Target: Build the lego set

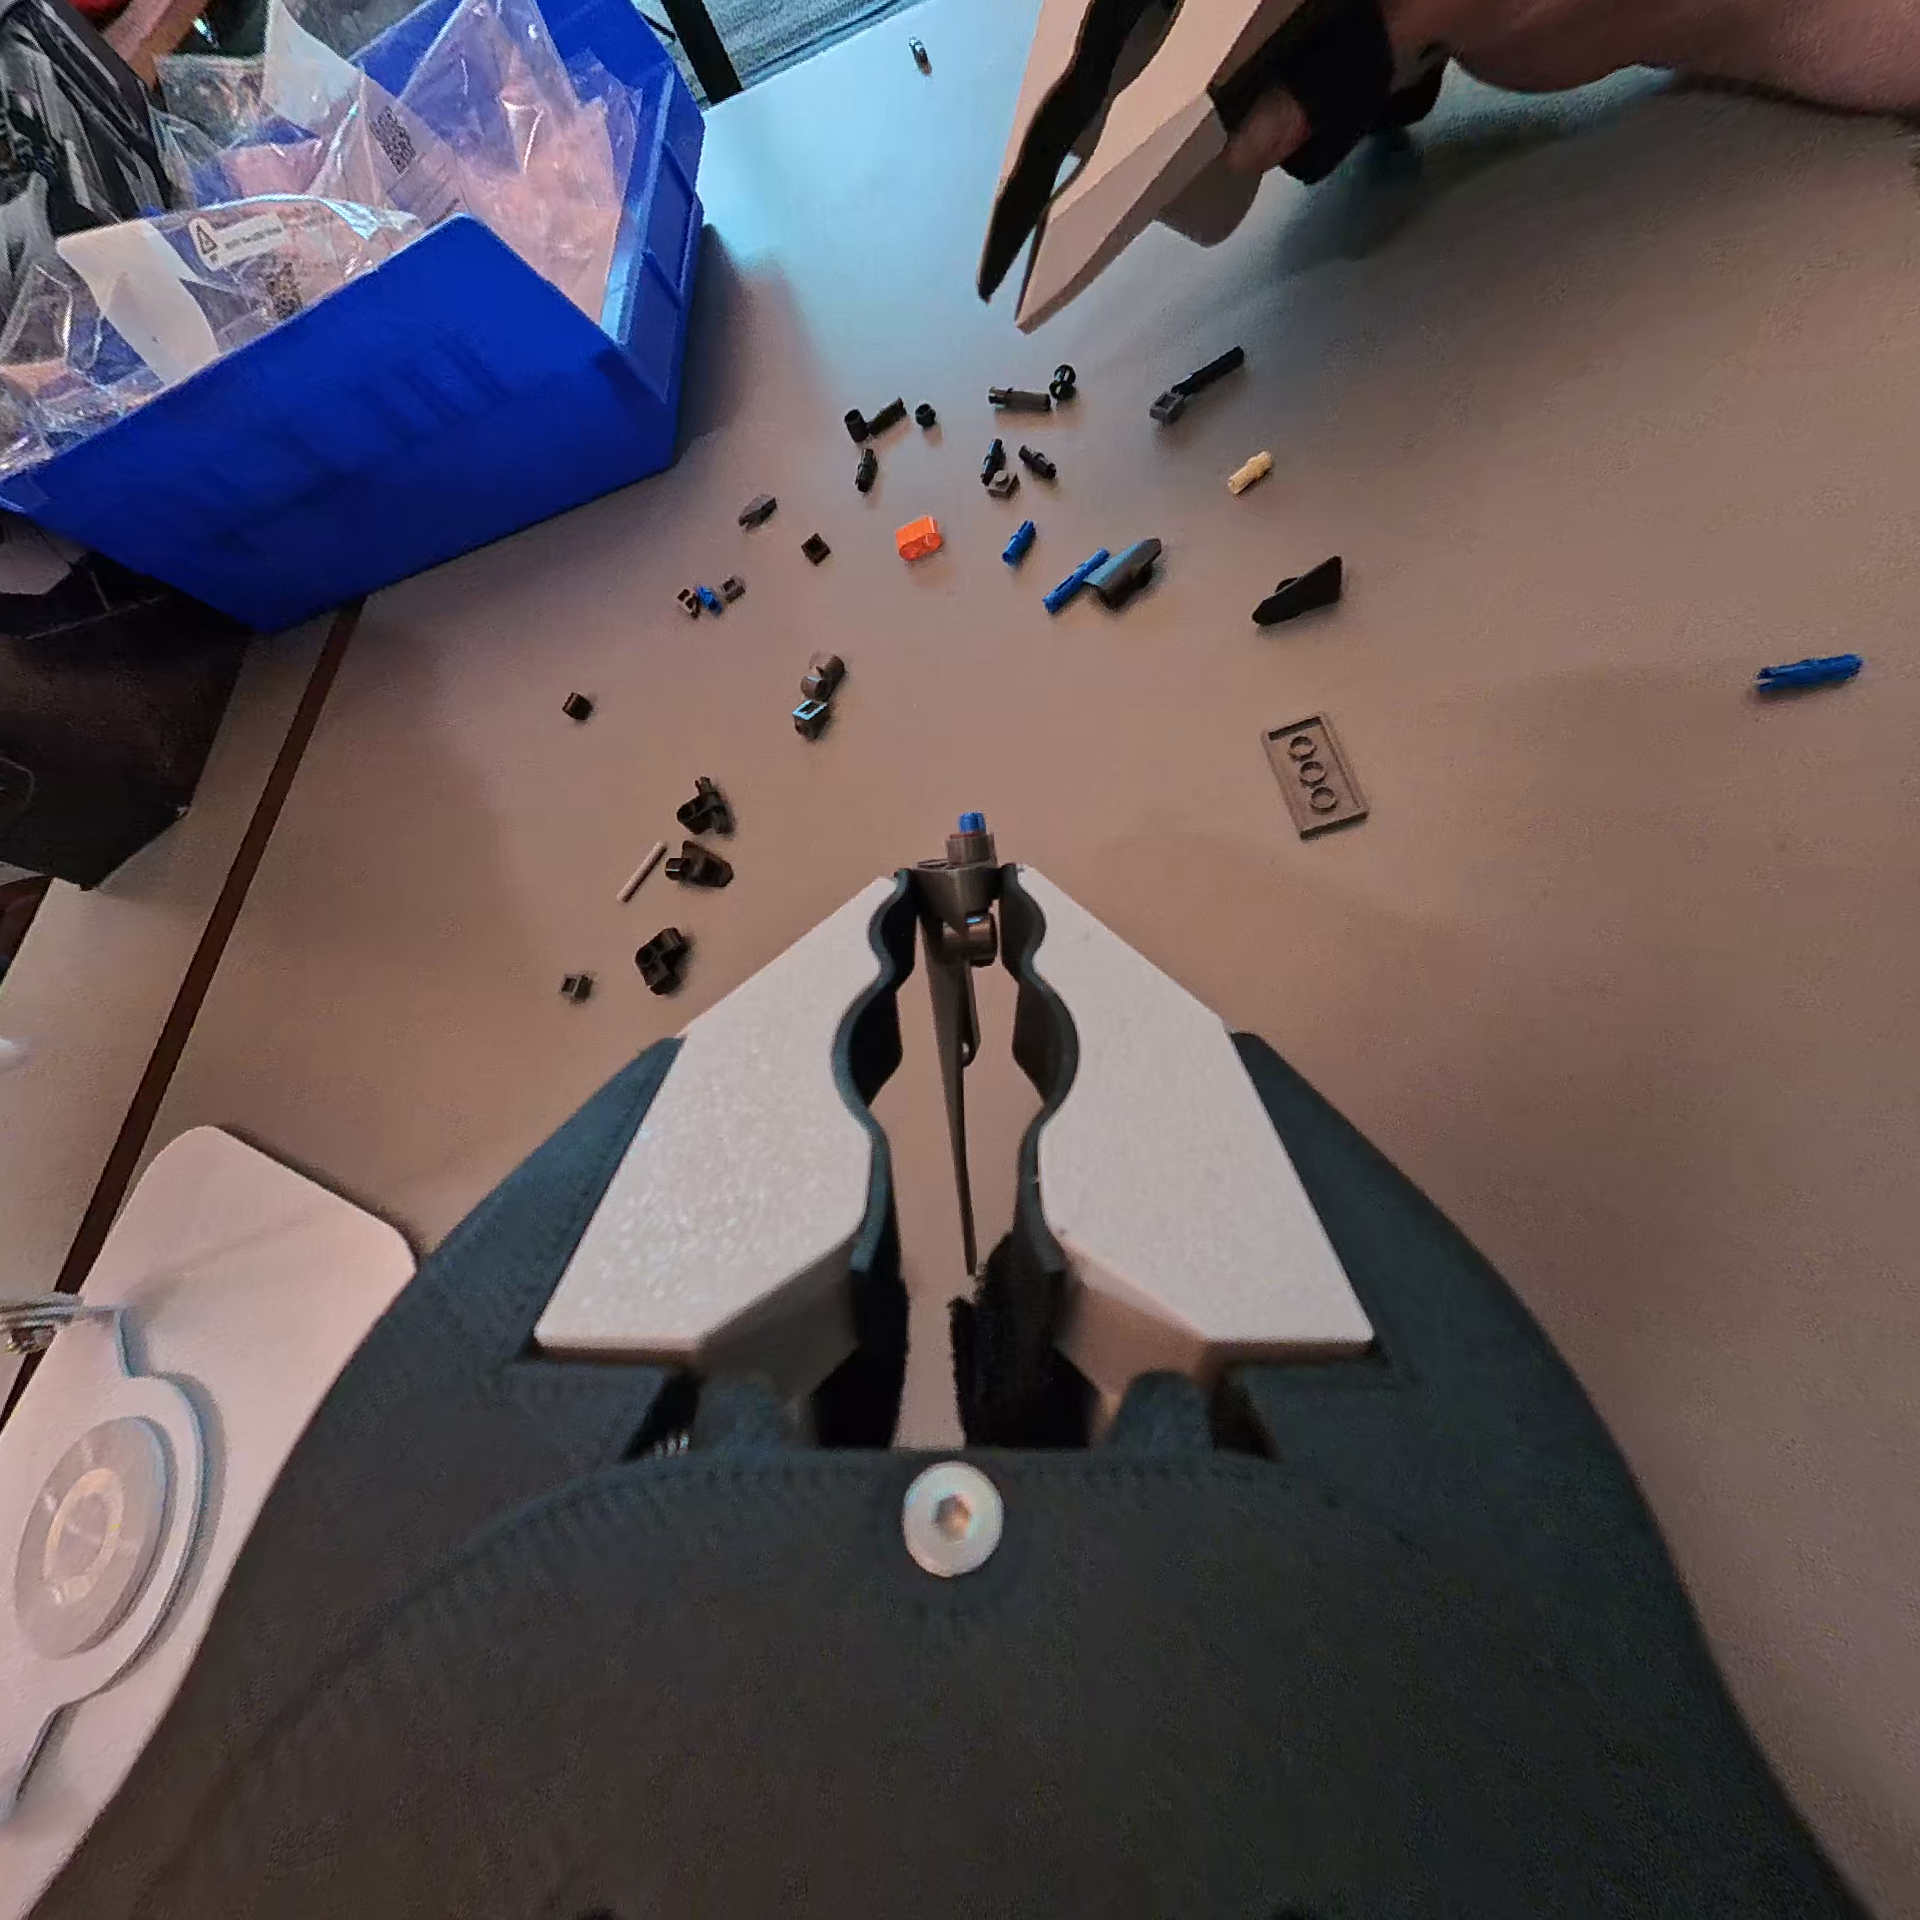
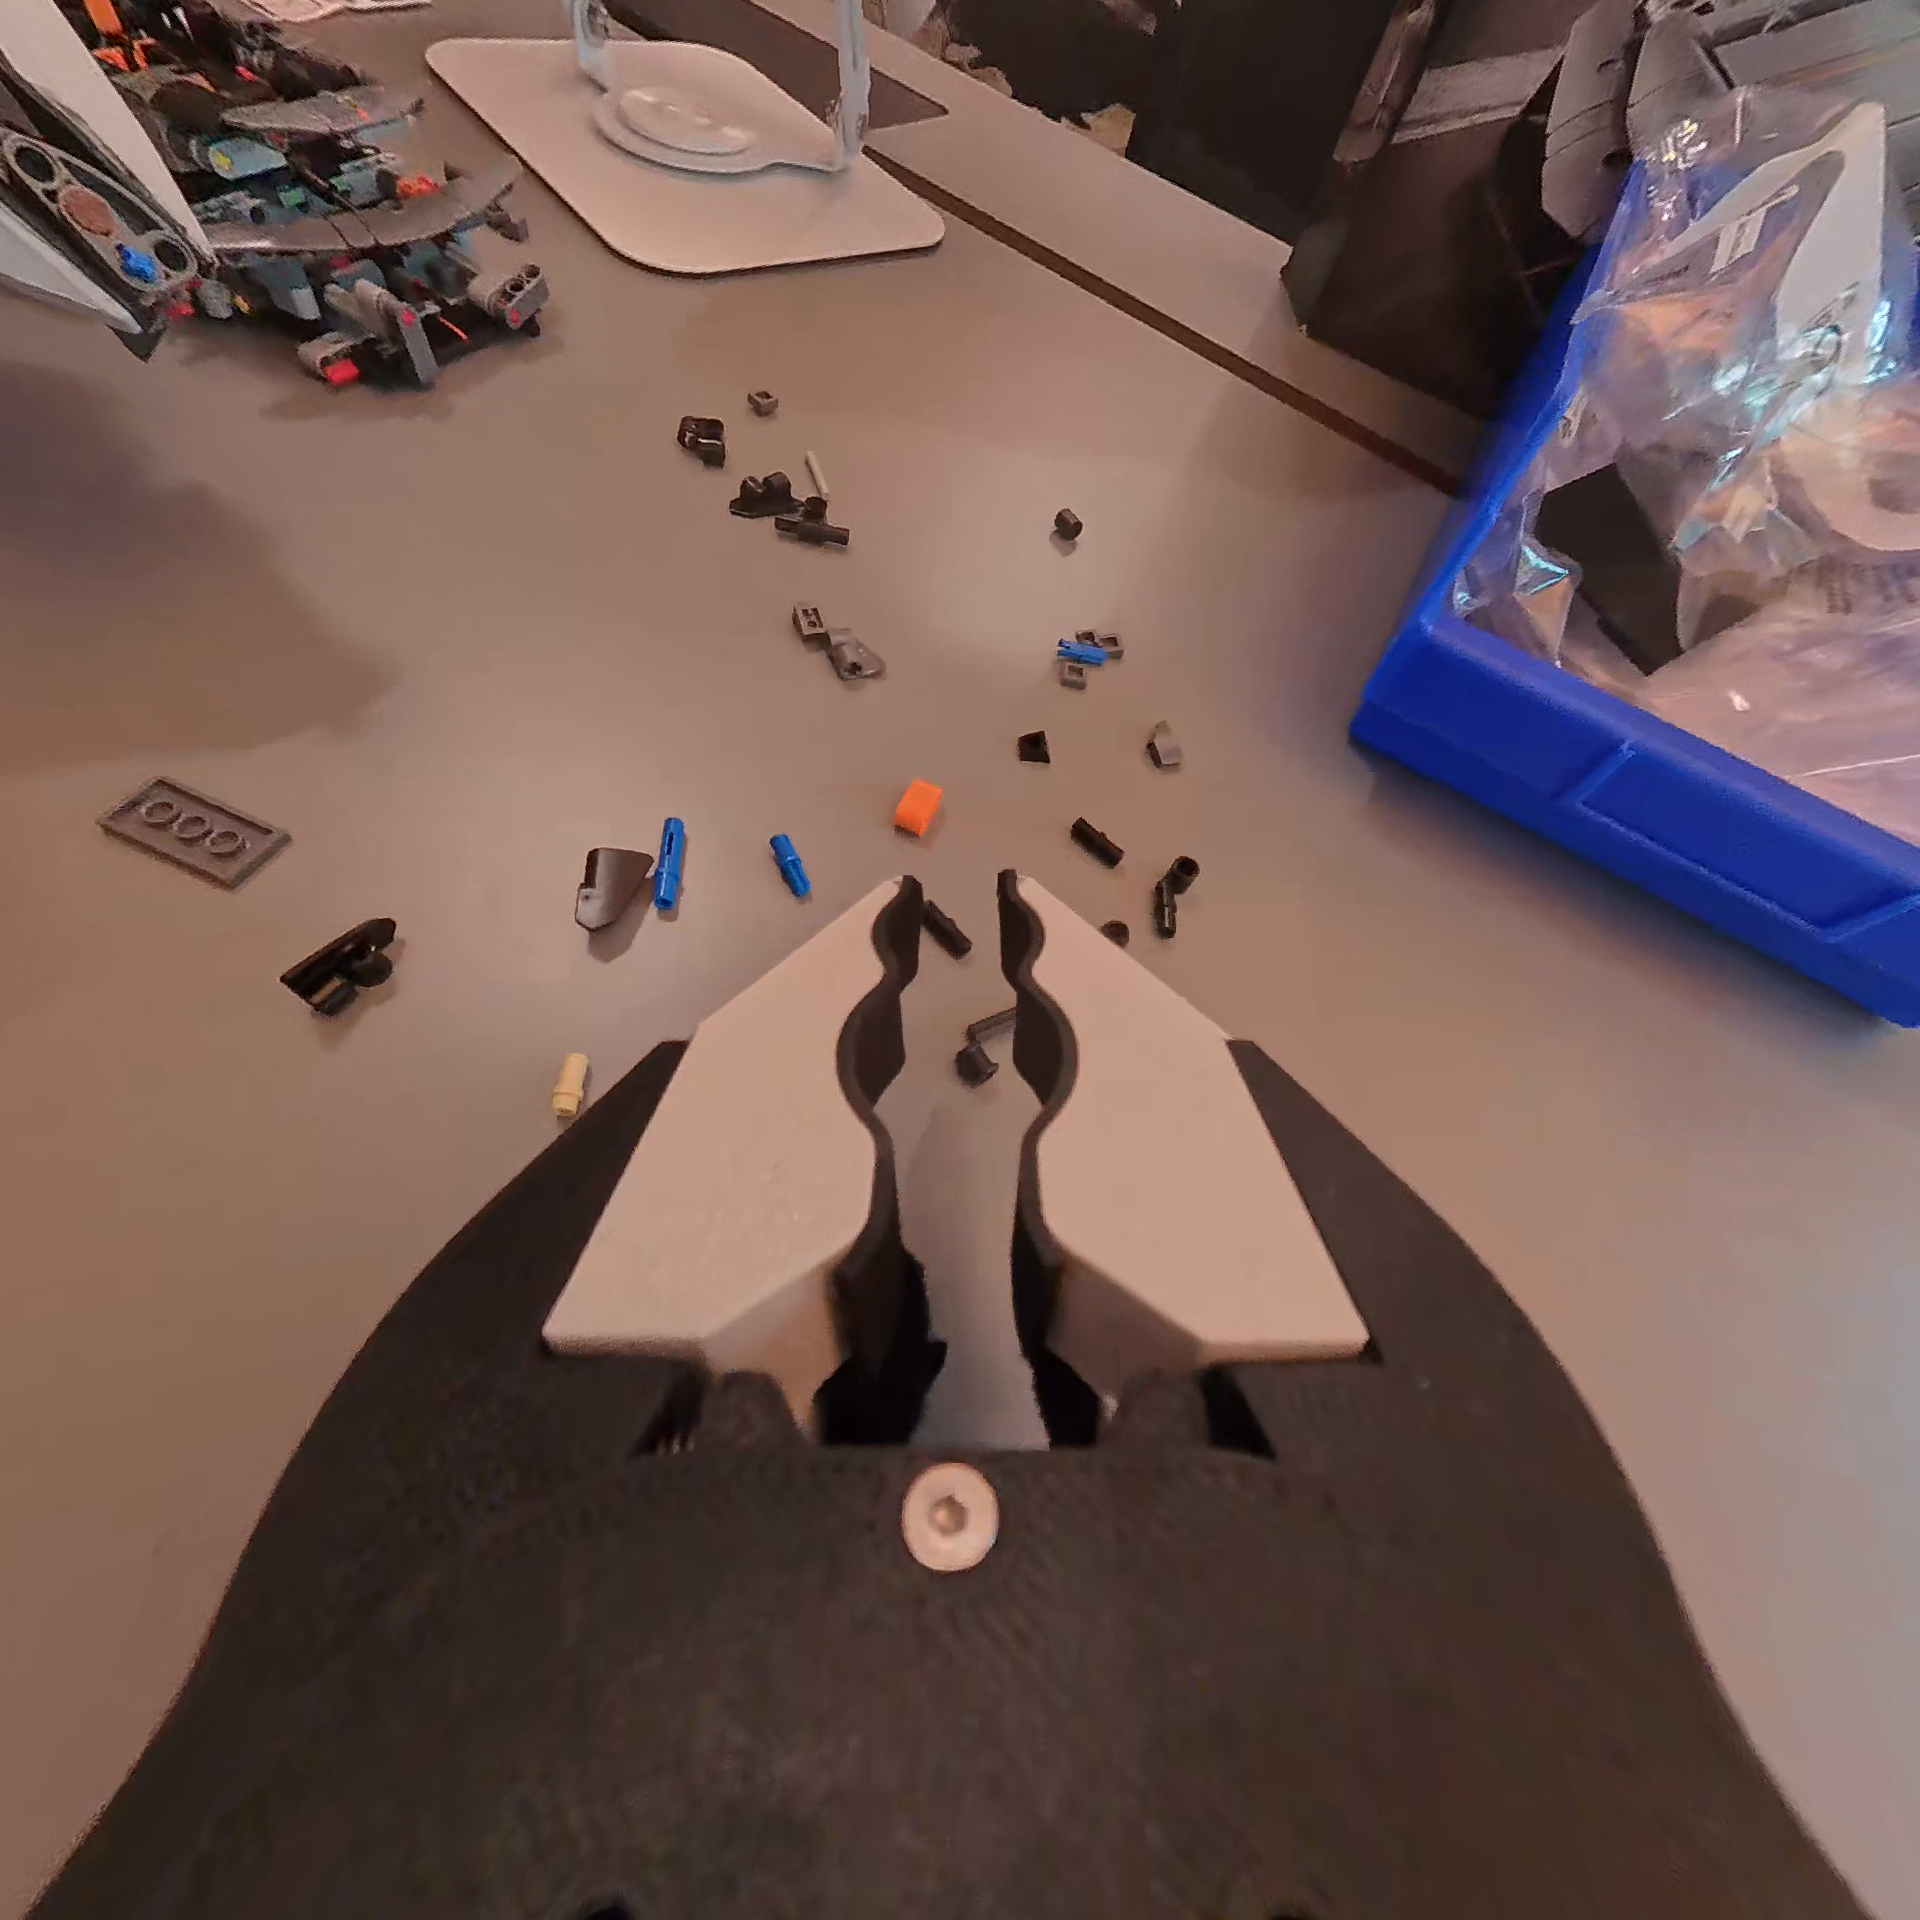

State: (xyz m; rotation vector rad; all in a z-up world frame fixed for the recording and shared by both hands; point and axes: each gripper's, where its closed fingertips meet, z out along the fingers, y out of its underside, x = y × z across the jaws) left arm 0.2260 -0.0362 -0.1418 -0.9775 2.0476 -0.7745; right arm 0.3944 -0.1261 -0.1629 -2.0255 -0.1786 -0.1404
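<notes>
built: big model (image 2: 312, 229) mostly assembled, far left on table (image 2: 1351, 1195)
left gripper (image 1: 958, 873): clamped on small grey sub-part (image 1: 961, 914) with blue pin
right gripper (image 2: 954, 883): jaws apart, empty, over loose pieces (image 2: 914, 807)
left: many pieces unplaced

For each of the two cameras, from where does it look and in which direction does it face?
Left wrist view: on the left claw, shut on a grey piece, facing loose parts, the blue bin, the right claw and a hand.
Right wrist view: on the open right claw, low over parts, facing the model.
Shared: orange brick, grey plate, bin.
</notes>
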